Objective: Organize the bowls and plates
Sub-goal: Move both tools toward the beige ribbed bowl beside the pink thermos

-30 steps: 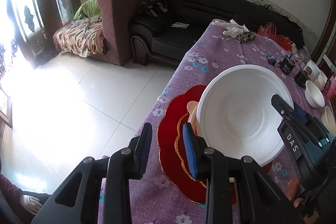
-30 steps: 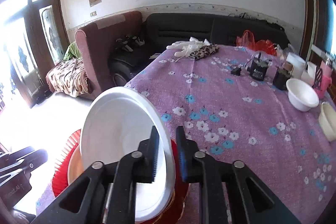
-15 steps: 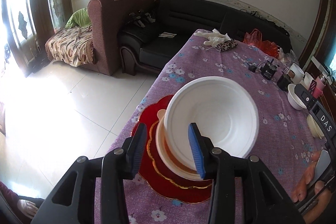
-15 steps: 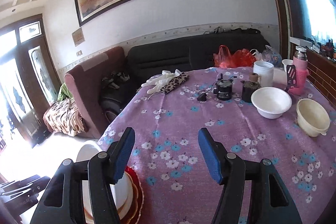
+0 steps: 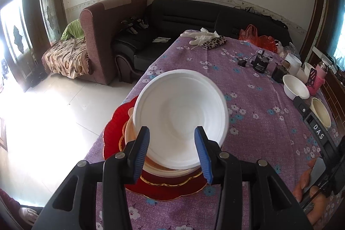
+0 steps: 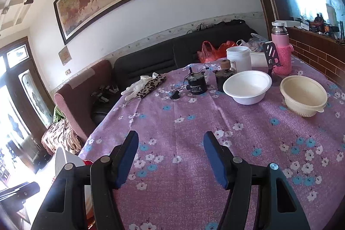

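The left gripper (image 5: 172, 150) is spread wide and grips nothing; between its blue pads (image 5: 141, 152) shows the big white bowl (image 5: 181, 120), apparently clear of both. That bowl sits nested in a cream dish (image 5: 129, 133) on a red plate (image 5: 116, 124) at the near left edge of the table (image 5: 248, 70). The right gripper (image 6: 171, 161) is also wide and empty, above bare purple floral cloth. Near the table's far right edge stand a smaller white bowl (image 6: 247, 87) and, just beside it, a cream bowl (image 6: 304, 95).
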### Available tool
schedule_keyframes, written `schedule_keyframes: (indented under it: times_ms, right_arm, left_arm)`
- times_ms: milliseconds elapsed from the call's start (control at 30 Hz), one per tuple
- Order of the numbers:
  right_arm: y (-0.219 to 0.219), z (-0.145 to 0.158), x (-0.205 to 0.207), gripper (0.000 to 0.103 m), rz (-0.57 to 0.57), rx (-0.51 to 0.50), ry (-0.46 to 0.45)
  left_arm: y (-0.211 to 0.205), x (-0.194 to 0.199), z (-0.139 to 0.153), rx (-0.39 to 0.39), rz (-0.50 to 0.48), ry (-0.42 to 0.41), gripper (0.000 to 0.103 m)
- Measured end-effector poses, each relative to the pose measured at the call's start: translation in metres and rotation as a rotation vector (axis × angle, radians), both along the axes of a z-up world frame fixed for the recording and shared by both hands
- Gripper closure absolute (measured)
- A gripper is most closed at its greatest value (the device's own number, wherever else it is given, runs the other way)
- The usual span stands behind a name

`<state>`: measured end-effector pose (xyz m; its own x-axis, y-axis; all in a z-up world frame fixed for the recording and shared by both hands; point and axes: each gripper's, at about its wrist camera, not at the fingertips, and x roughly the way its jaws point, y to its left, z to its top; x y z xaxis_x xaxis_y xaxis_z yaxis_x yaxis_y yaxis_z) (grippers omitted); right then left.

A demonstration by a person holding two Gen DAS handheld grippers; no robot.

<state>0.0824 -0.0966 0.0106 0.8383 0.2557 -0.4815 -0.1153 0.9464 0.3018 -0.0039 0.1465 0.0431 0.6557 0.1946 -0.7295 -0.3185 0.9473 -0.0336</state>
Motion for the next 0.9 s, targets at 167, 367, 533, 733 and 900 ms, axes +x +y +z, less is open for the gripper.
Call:
schedule_keyframes:
  times_ms: [167,367,533,733,900]
  right_arm:
    - [-0.016,-0.017,0.006,0.036,-0.008,0.025,0.031]
    - [-0.03,-0.029,0.012,0.036,-0.038,0.021,0.019]
    - [-0.042,-0.029,0.015,0.036,-0.054,0.065,0.029]
    - [-0.058,-0.028,0.017,0.036,-0.08,0.119,0.049]
    - [-0.072,-0.025,0.016,0.036,-0.109,0.159,0.051]
  left_arm:
    - [-0.032,0.009,-0.003,0.018,-0.051,-0.005,0.054]
    - [-0.07,0.019,-0.022,0.015,-0.102,-0.014,0.054]
    - [-0.099,0.022,-0.044,-0.022,-0.126,-0.045,0.051]
    - [-0.13,0.027,-0.069,-0.017,-0.151,-0.079,0.046]
    - [-0.137,0.033,-0.076,-0.026,-0.158,-0.057,0.045]
